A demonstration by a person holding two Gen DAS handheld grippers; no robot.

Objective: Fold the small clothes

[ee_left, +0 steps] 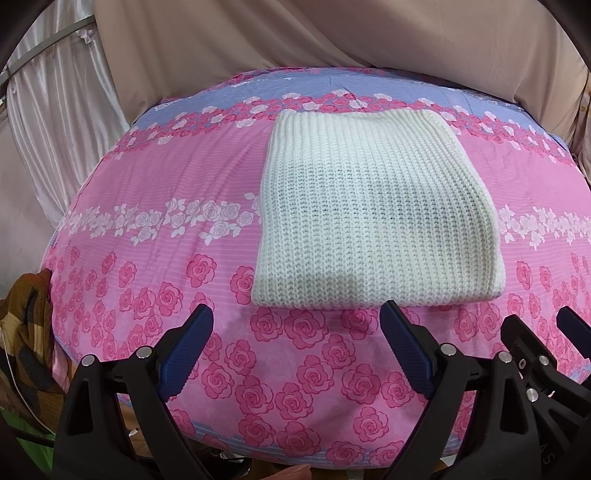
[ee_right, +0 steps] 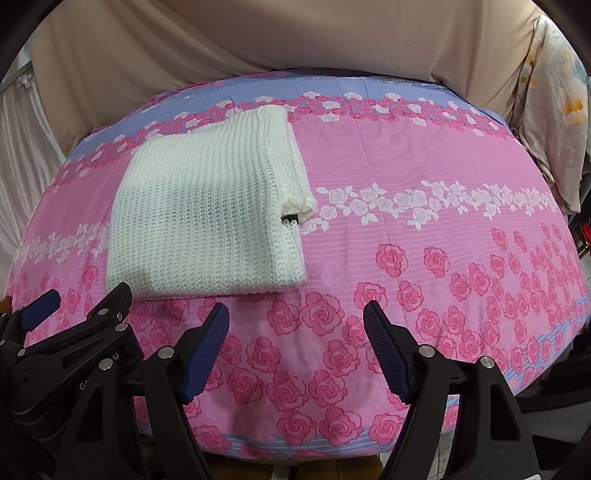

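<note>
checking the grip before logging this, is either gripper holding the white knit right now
No: the left gripper and right gripper are both open over the bedspread, short of the folded white knit.

One white knitted garment (ee_left: 376,210) is lying folded on the one rose-print cover (ee_left: 155,280) that is dressing the surface. Two grippers are showing: the left gripper (ee_left: 297,314) and the right gripper (ee_right: 295,312), each carrying two blue-padded fingers (ee_right: 207,354), so four fingers are counting in all. One small dark tag (ee_right: 290,218) is peeking from the garment's side. One brown patterned cloth (ee_left: 27,321) is sitting at the left edge, and one pale floral cloth (ee_right: 554,122) is hanging at the right. One beige drape (ee_left: 332,33) is hanging behind.
</note>
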